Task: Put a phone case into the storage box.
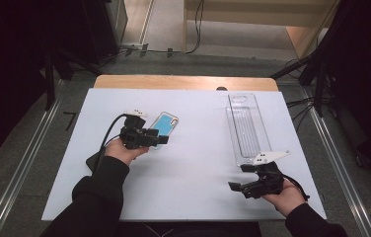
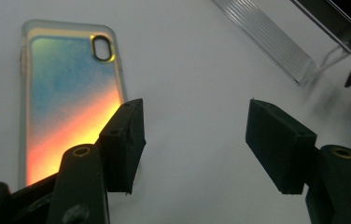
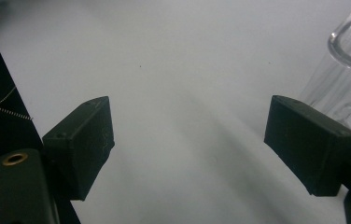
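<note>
Two tools, both agape and empty. Our left tool (image 2: 194,140) hangs beside the case (image 2: 68,100) on the table (image 1: 193,163); right tool (image 3: 190,144) near the tray (image 1: 245,126).

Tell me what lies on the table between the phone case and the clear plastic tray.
Nothing: in the high view the white table is bare between the phone case and the clear plastic tray. The left gripper view shows the same bare stretch.

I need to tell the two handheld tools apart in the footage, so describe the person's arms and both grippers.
Both sleeves are black and reach the wrists. The left gripper and right gripper are black, with blocky rectangular pads and brass-coloured rivets on the linkages. A black cable loops from the left one. A pale three-cornered plate with small dark dots tops the right; a similar pale plate tops the left.
</note>
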### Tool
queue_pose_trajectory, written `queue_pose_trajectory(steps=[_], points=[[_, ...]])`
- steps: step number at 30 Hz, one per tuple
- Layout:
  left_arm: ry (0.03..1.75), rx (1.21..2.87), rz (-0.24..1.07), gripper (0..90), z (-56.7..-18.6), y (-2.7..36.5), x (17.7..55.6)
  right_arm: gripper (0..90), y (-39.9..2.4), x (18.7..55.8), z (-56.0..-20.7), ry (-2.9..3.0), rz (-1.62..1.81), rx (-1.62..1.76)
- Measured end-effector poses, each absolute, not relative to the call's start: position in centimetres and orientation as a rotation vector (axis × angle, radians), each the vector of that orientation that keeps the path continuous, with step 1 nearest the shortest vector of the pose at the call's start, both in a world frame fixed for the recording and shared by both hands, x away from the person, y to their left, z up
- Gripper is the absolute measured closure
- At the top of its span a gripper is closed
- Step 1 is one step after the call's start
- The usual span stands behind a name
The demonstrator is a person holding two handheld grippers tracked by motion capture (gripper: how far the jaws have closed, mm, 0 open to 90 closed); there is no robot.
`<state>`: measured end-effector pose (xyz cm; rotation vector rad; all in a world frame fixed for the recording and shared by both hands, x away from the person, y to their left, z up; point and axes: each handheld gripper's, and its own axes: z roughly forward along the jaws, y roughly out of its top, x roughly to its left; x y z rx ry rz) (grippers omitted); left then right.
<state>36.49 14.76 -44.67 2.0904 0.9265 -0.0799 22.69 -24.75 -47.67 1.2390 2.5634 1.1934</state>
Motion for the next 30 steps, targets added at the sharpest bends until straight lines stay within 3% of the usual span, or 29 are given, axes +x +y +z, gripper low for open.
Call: queue_pose_trajectory(steps=[15,30], points=[[0.857,2.094,-0.122,36.6,-45.3,17.5,30.2,14.2,-25.0,23.0,-47.9,2.537,1.201,1.265],[0.855,2.110,-0.147,34.1,-45.9,20.2,27.2,14.2,-25.0,23.4,-48.0,2.534,1.216,1.275]])
